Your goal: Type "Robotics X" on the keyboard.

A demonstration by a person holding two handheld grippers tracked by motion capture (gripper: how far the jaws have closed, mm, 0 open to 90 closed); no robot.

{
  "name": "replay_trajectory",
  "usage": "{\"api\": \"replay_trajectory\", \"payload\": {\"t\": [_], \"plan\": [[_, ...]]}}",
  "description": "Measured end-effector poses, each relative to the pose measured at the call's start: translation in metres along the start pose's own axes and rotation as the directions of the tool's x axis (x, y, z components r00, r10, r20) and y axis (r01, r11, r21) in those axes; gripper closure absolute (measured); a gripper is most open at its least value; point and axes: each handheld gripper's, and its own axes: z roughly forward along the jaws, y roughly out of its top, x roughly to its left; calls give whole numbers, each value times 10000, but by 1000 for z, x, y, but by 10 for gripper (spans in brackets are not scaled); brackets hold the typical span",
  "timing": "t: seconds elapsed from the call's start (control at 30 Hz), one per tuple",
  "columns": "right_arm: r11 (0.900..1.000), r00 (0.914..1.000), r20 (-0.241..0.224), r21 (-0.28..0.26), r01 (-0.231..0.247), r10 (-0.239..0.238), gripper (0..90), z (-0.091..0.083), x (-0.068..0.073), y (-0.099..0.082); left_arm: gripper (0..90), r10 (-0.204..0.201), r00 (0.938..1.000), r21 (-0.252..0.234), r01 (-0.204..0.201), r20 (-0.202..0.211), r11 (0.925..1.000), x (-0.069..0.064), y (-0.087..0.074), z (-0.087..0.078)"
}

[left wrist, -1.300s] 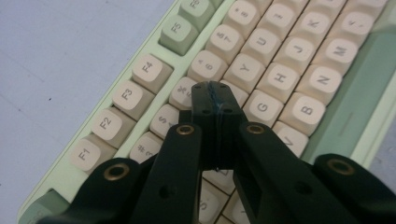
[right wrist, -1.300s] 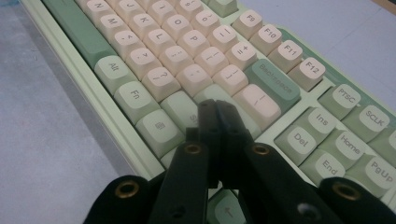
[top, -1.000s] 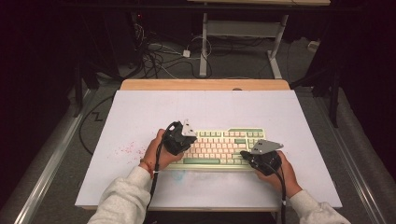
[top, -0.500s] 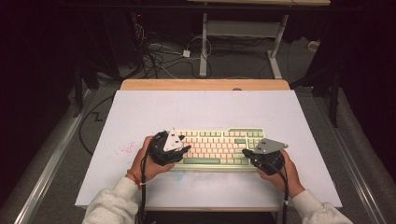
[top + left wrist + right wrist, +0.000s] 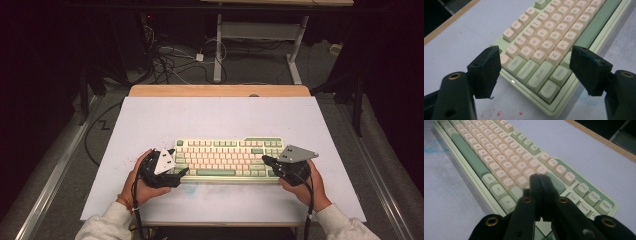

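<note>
Pale-green rigid plastic keyboard with cream keycaps [image 5: 227,159] near table's [image 5: 220,112] front edge; left gripper [image 5: 536,72] wide open at Ctrl corner; right gripper [image 5: 541,182] closed, empty, over right keys; probably light, stiff; grip case edges, not keycaps.

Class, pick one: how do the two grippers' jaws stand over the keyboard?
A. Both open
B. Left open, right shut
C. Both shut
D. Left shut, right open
B: the left gripper has its jaws spread wide around the keyboard corner, while the right gripper has its jaws pressed together.

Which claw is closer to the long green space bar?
Right, I think, though it's close. The right claw sits over keys just right of the space bar. The left claw waits open at the keyboard's left end.
</note>
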Motion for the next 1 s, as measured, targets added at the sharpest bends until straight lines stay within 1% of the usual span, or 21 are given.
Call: {"api": "replay_trajectory", "payload": {"t": [0.03, 0.07, 0.1, 0.13, 0.2, 0.23, 0.3, 0.43, 0.47, 0.53, 0.6, 0.73, 0.8, 0.97, 1.0], "plan": [[10000, 10000, 5, -21, 20, -20, 900, 0, 0, 1, 209, 0, 10000, 0, 0, 0, 10000, 0, 0, 0], [10000, 10000, 20, -35, -6, 6, 900, 1, 0, 1, 205, 5, 9999, 26, -5, -102, 10000, 0, -3, -1], [10000, 10000, 27, -37, 3, -3, 900, 1, 0, 2, 203, -159, 9998, 76, 160, -117, 9998, -1, -6, -2], [10000, 10000, -3, -58, -16, 16, 900, 1, -1, 3, 191, -209, 9997, 144, 210, -111, 9997, 0, -11, -4], [10000, 10000, -30, -79, -35, 35, 900, 1, -1, 4, 180, -230, 9996, 165, 233, -184, 9996, 0, -13, -5], [10000, 10000, -34, -66, -37, 37, 900, 1, 0, 5, 180, -413, 9989, 124, 416, -216, 9991, 1, -18, -7], [10000, 10000, -68, -87, 14, -15, 900, 3, 0, 7, 173, -531, 9982, 96, 534, -272, 9985, 0, -22, -10], [9999, 9997, -221, 5, 110, -110, 900, 11, 4, 13, 173, -568, 9978, 157, 574, -353, 9982, -1, -27, -13], [9999, 9996, -252, -19, 144, -145, 900, 13, 4, 14, 173, -566, 9977, 262, 577, -378, 9980, -2, -30, -14], [10000, 9993, -361, 7, 85, -85, 900, 17, 5, 17, 173, -525, 9977, 323, 539, -430, 9980, -3, -32, -15], [9998, 9990, -399, 40, 201, -199, 900, 21, 6, 21, 173, -411, 9983, 445, 429, -411, 9981, -6, -38, -16], [9996, 9983, -531, 87, 260, -255, 900, 30, 8, 26, 173, -494, 9980, 491, 514, -402, 9975, -6, -42, -18], [9995, 9979, -578, 122, 297, -290, 900, 35, 9, 29, 173, -681, 9969, 467, 699, -390, 9965, -4, -45, -20], [9993, 9970, -722, 192, 307, -293, 900, 43, 10, 34, 173, -794, 9959, 499, 815, -428, 9954, -2, -48, -22], [9993, 9969, -734, 220, 304, -287, 900, 45, 10, 35, 173, -742, 9962, 431, 762, -458, 9962, -2, -48, -23]]}}
